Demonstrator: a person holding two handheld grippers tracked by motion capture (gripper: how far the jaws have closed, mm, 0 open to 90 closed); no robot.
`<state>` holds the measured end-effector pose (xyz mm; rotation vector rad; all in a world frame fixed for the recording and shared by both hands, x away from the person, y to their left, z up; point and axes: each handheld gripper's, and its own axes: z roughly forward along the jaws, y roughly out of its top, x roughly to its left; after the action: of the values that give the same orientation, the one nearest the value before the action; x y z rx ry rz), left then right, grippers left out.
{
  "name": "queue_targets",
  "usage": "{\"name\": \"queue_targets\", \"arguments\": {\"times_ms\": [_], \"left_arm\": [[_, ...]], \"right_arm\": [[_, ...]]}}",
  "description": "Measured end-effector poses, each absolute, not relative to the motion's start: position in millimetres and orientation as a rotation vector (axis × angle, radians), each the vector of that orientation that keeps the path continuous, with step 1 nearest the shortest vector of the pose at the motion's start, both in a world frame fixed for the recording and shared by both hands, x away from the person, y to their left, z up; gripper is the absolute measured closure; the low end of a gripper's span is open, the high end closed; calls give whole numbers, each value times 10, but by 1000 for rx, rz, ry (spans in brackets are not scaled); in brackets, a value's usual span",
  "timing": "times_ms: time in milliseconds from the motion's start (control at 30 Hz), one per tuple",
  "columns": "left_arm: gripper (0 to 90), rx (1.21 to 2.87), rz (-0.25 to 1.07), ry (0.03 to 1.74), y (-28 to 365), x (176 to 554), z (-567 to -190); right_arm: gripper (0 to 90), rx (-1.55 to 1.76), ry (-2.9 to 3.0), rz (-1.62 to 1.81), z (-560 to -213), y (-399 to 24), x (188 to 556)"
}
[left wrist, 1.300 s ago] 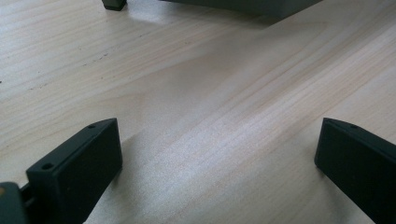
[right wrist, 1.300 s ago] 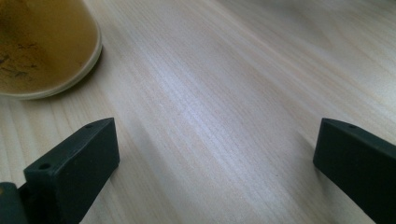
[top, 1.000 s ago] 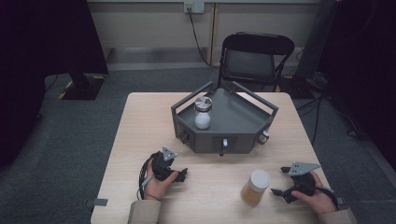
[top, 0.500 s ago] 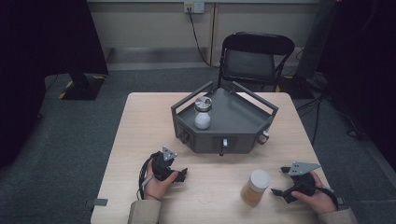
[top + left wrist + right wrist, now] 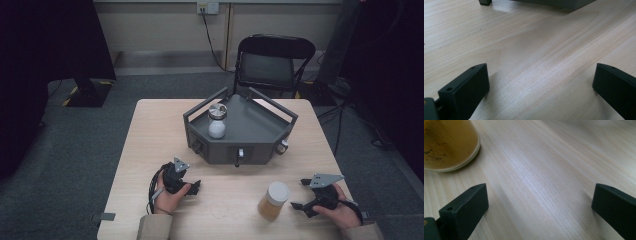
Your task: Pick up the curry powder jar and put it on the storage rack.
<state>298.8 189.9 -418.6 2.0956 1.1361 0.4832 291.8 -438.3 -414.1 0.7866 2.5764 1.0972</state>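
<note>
On the near left part of the light wooden table [image 5: 150, 145], the left gripper [image 5: 194, 186] lay low over the wood in the person's left hand [image 5: 167, 197], its grey plate on top and its cable looping back beside the wrist. Its own view showed the two black jaws spread wide, with bare wood grain between them and nothing gripped. At the top of that view, the foot and lower edge of a dark body stood a little way ahead.

Toward the middle of the table sat that body, a dark grey angular tray [image 5: 260, 127] with raised rails along its back edges and knobs on its front faces. Inside it, near the left rear corner, stood upright a small glass jar with a metal lid [image 5: 217, 120], holding something white.

Near the front edge, right of centre, an amber jar with a white lid [image 5: 273, 200] stood upright on the wood, well apart from the tray. Just beside it, on its right, the right gripper [image 5: 297, 205] rested in the person's right hand [image 5: 337, 212], its jaws pointed toward the jar but not touching it. In the right gripper view those jaws also stood wide apart and empty, and the rounded base of the amber jar [image 5: 447, 145] showed ahead and to the left of the left jaw, outside the gap.

Behind the table, a black folding chair [image 5: 272, 62] stood on the grey carpet.
</note>
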Motion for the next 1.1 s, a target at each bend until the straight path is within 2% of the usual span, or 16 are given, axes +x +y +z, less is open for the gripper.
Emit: {"name": "queue_targets", "arguments": {"times_ms": [1100], "left_arm": [[2,2096,483,1136,1900,2988,-4187]], "right_arm": [[4,629,2648,1186,-3828,-4261,2832]]}}
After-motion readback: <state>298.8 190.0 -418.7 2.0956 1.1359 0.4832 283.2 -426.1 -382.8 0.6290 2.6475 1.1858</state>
